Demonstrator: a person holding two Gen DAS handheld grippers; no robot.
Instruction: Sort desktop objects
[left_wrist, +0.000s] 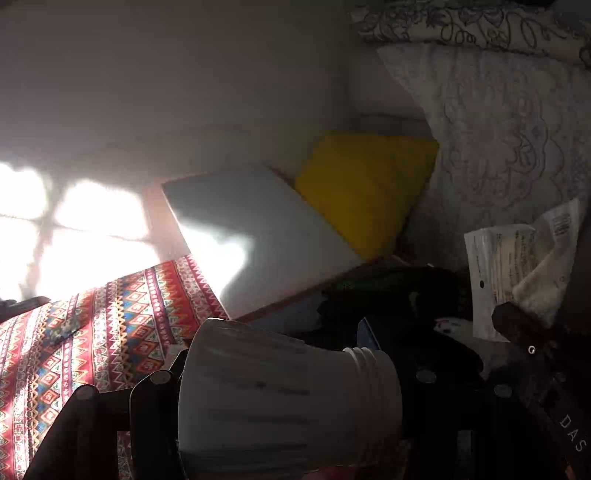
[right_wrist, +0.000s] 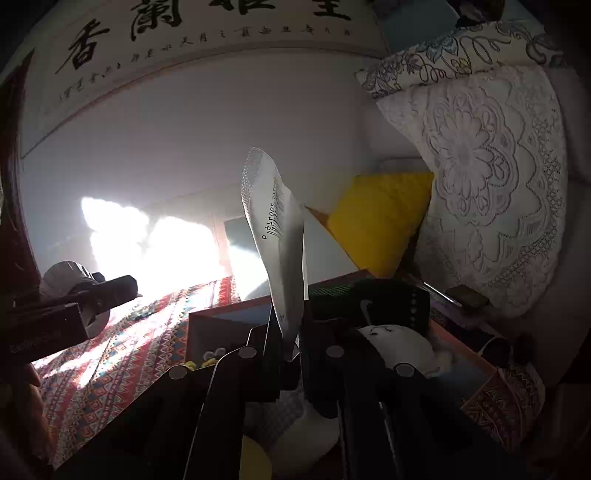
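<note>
The white ribbed bottle (left_wrist: 288, 398) lies crosswise between the fingers of the left gripper (left_wrist: 288, 402), its long axis running side to side: the threaded neck points right and the wide body left. The dark fingers are clenched against it from either side, so it is held clear of the patterned red cloth (left_wrist: 92, 332) below.

The second task thing is a flat sealed packet (right_wrist: 275, 236) with a barcode printed on it. It stands nearly upright, long axis vertical, its crimped top edge leaning a little left, and its lower end is pinched between the closed fingers of the right gripper (right_wrist: 291, 347).

Taking the open box (right_wrist: 210, 325) with the reddish rim as landmark: the packet rises just in front of its near wall, the bottle hangs well to its left over the cloth, and a white soft toy (right_wrist: 399, 347) lies inside it at the right. Behind the box a yellow cushion (right_wrist: 380, 221) leans against a lace-covered pillow (right_wrist: 491, 192).

The right wrist view alone shows the calligraphy scroll (right_wrist: 207, 33) high on the wall and the left gripper side-on at far left. The left wrist view alone shows the packet's broad printed face (left_wrist: 517, 273) at its right edge, and a white board (left_wrist: 258, 229) sloping behind the box.
</note>
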